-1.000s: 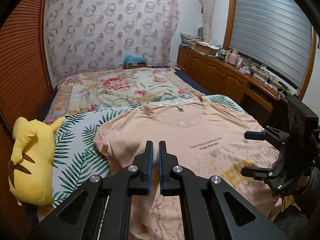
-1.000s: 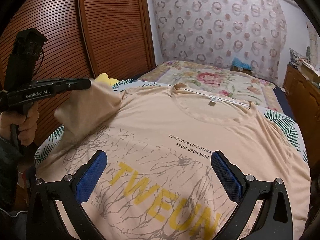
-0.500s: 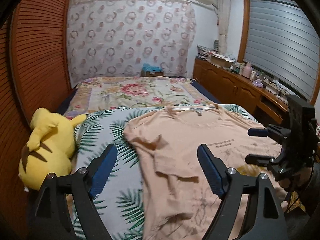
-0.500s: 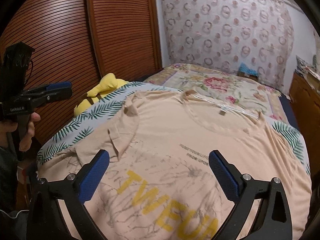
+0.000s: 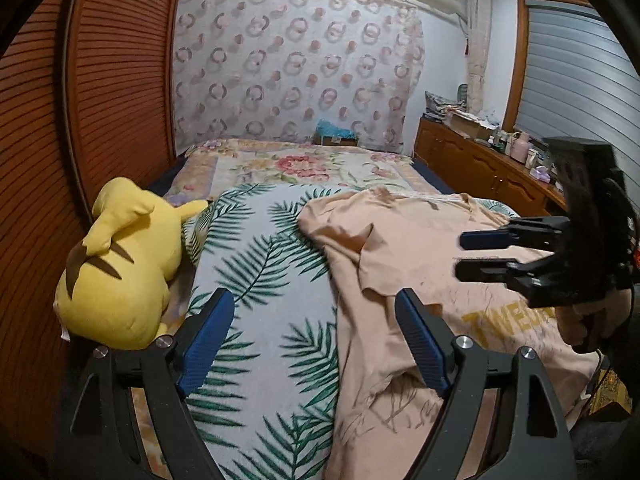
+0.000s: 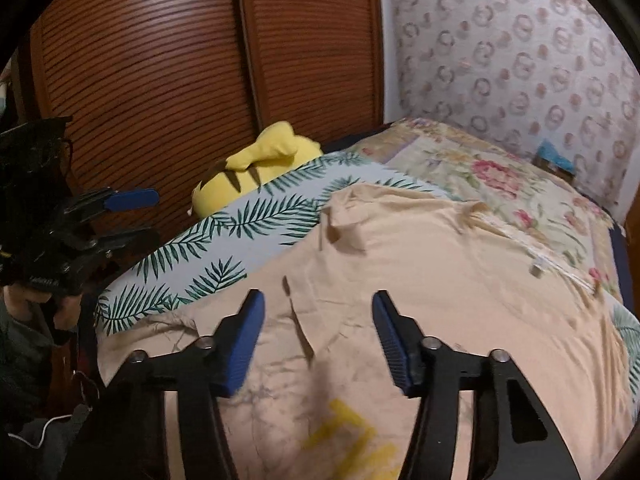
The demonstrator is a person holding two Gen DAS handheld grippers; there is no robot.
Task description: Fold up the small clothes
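A peach T-shirt (image 5: 424, 256) with yellow lettering lies face up on the bed; its left sleeve (image 5: 356, 236) is folded in over the chest. It fills the right wrist view (image 6: 420, 280). My left gripper (image 5: 316, 340) is open and empty, above the leaf-print sheet just left of the shirt's edge; it shows at the left of the right wrist view (image 6: 120, 216). My right gripper (image 6: 316, 340) is open and empty, low over the shirt near the folded sleeve; it shows at the right of the left wrist view (image 5: 480, 254).
A yellow plush toy (image 5: 120, 264) lies at the bed's left edge against the brown slatted wardrobe doors (image 6: 200, 60). A floral quilt (image 5: 296, 164) covers the far half of the bed. A wooden sideboard (image 5: 480, 168) with clutter stands on the right.
My left gripper let go of the sleeve, which now lies folded over the chest, opened wide and drew back left. My right gripper has swung left towards the folded sleeve, its jaws narrower.
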